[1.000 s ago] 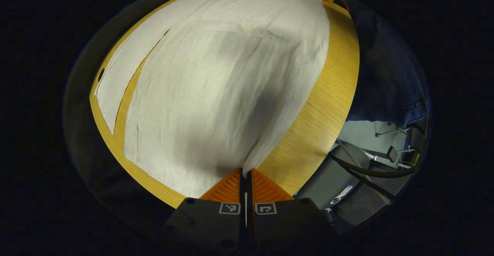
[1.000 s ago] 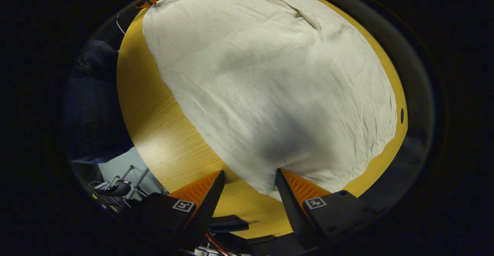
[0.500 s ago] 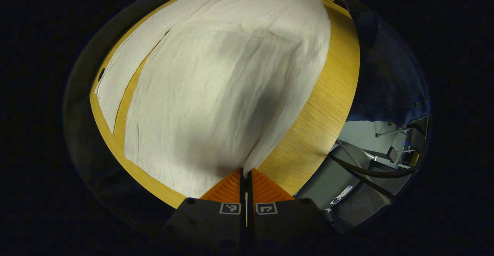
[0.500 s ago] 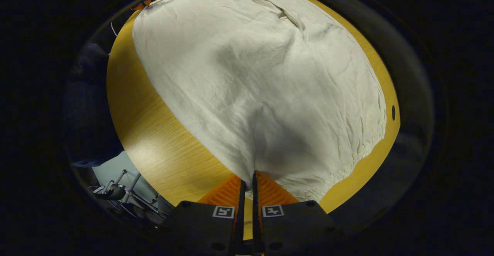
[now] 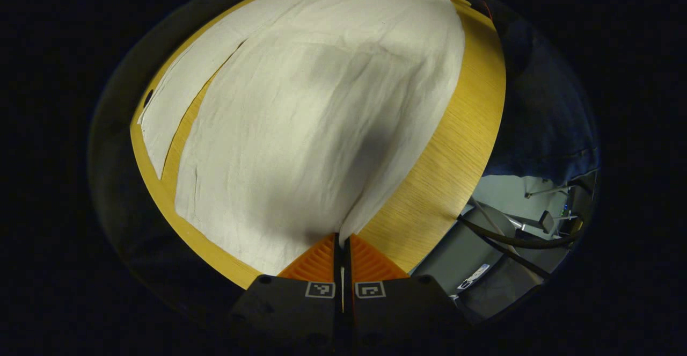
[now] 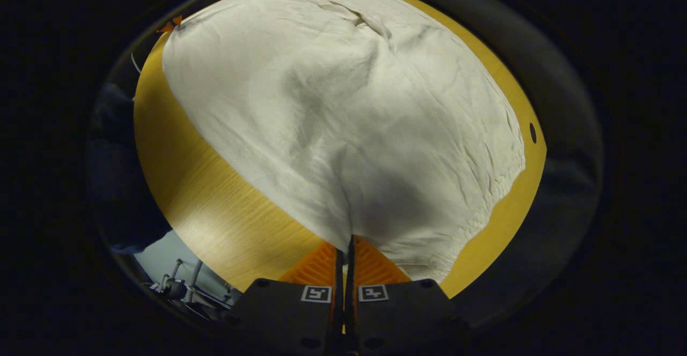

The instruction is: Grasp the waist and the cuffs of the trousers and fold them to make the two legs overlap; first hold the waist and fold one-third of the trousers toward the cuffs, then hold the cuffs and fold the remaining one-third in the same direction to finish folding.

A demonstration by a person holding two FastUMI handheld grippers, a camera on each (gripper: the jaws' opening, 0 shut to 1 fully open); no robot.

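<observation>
Left gripper (image 5: 342, 236) jaws pinched on trousers (image 5: 316, 114) edge; right gripper (image 6: 346, 240) likewise; wooden counter (image 5: 456, 146) bare alongside cloth.

Off-white trousers (image 5: 322, 120), creased and grey where shadow falls, cover a honey-yellow tabletop (image 5: 456, 152) with fine wood grain. At three o'clock in the left gripper view, a dark garment (image 5: 542, 114), possibly navy blue, above pale grey floor (image 5: 504, 189).
</observation>
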